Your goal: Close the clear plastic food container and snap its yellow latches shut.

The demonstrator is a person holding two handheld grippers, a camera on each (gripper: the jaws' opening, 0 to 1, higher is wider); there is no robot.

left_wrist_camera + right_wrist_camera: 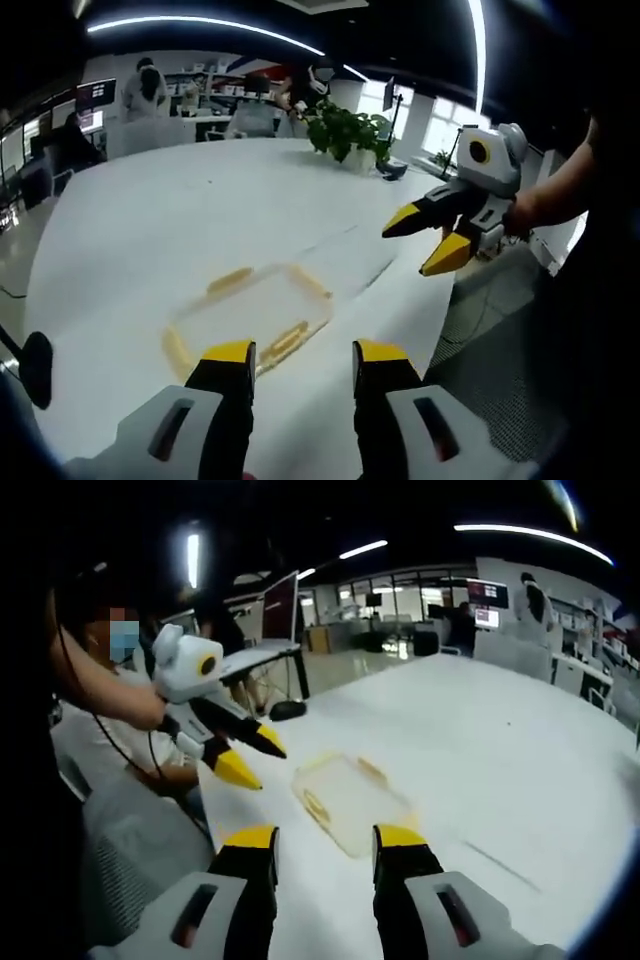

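Item: clear container (250, 315) with yellow latches (229, 280), flat on white table (150, 230), apart from both grippers; my left gripper (302, 362) and right gripper (325, 845) gape empty, so I would descend squarely over one latch first.

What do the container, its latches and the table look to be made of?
Container: clear plastic, since the white table shows through it. Latches: opaque yellow, probably plastic; blur hides the finish. Table: smooth white top with soft glare, maybe laminate.
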